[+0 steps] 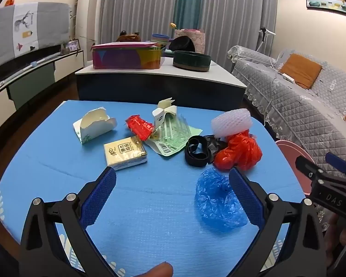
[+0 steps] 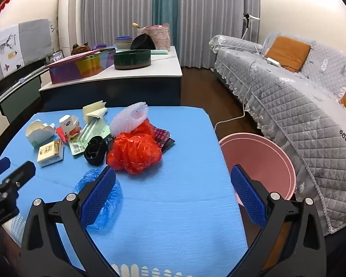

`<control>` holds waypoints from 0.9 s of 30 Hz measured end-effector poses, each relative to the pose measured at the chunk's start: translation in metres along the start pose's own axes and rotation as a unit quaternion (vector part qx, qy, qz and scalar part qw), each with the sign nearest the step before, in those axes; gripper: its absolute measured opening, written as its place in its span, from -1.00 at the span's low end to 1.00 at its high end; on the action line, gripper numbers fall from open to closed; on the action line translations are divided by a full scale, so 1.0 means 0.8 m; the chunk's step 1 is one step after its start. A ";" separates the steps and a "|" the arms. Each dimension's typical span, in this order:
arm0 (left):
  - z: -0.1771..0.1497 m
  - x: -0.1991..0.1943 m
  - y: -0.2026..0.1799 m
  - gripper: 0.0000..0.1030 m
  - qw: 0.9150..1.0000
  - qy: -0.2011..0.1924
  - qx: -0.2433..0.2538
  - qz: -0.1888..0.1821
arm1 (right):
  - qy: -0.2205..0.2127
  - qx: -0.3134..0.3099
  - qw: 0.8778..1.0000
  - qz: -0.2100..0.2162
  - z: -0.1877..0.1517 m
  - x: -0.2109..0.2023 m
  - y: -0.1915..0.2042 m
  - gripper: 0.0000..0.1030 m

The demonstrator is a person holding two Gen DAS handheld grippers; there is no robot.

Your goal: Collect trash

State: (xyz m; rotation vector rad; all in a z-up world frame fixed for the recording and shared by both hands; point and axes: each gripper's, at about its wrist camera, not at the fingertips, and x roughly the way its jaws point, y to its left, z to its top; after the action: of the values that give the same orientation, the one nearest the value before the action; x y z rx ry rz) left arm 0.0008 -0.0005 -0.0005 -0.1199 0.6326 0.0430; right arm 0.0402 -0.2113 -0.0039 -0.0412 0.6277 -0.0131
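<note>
Both claws hang above the near edge of the desk (image 1: 46,161), a low surface covered with a blue foam mat, each tilted downward with its jaws spread wide apart and nothing between them.

The left claw (image 1: 173,184) has a crumpled blue plastic bag (image 1: 219,203) lying on the mat just inside its right finger, partly hidden behind that finger. Just past its left fingertip sits a pale yellow packet of tissues (image 1: 125,153). Farther ahead and to the left stands a torn white cardboard box (image 1: 94,125). Straight ahead lie a crumpled red wrapper (image 1: 139,127), a green and clear blister pack with a barcode (image 1: 173,138) and a folded cream paper carton (image 1: 166,110). Ahead to the right are a black loop of strap (image 1: 197,151), a bunched red plastic bag (image 1: 238,153) and, behind it, a white foam mesh sleeve (image 1: 231,122).

The right claw (image 2: 173,180) has the same red plastic bag ahead of its left finger, well apart from it, while the blue plastic bag lies under and behind that finger. A round pink plastic basin (image 2: 265,152) stands off the desk's right edge, behind the claw's right finger, beside a sofa with a grey quilted cover (image 2: 311,106).
</note>
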 end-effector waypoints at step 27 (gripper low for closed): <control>-0.014 0.009 0.009 0.85 1.000 0.003 -0.001 0.002 | 0.000 -0.013 1.000 0.009 -0.003 -0.009 0.018 0.89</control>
State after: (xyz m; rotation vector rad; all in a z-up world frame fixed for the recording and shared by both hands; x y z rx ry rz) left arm -0.0007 0.0050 -0.0143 -0.1202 0.6382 0.0461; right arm 0.0329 -0.1971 -0.0024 -0.0597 0.6287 0.0127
